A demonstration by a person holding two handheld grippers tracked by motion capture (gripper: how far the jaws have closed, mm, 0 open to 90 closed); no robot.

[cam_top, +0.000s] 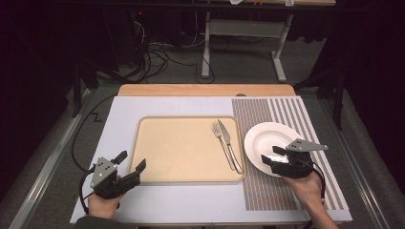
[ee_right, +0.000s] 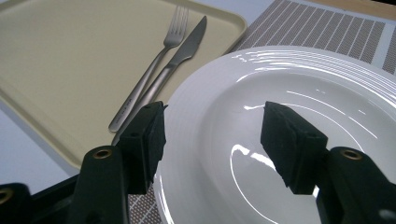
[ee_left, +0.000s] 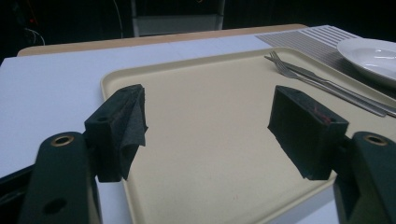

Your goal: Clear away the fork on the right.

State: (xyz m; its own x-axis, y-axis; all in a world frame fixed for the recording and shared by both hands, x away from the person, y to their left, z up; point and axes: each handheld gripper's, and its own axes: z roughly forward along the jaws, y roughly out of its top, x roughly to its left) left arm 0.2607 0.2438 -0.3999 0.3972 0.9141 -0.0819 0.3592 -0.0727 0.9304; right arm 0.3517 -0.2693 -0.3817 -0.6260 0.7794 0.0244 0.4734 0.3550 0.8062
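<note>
So the right tool [cam_top: 274, 157] is sitting over the near-left edge of the white plate [cam_top: 267, 136], jaws spread wide with nothing pinched between them. In the right gripper view one jaw hangs outside the rim and the other over the bowl of the plate, so my guess is it's lined up to clamp the rim. The pads aren't pressing on anything yet, so it's released for now.

The plate itself is on the striped placemat [cam_top: 286, 114] at the right side of the surface [cam_top: 119, 124], just beside the right edge of the beige tray [cam_top: 181, 150]. Looks empty, just glare on the glaze.

The tray holds a fork [cam_top: 224, 143] and a knife [cam_top: 230, 143], lying side by side along its right-hand end, close enough that I can't tell if they touch. The rest of the tray is bare, which makes me think there's room left on purpose for the plate to go in beside the cutlery. That's a judgement, not something I can see happening.

The left tool [cam_top: 131, 161] is parked at the tray's near-left corner, also wide open and gripping nothing. In the left gripper view its jaws straddle that corner of the tray [ee_left: 210, 121]. Probably waiting there to steady the tray, or just out of the way.
</note>
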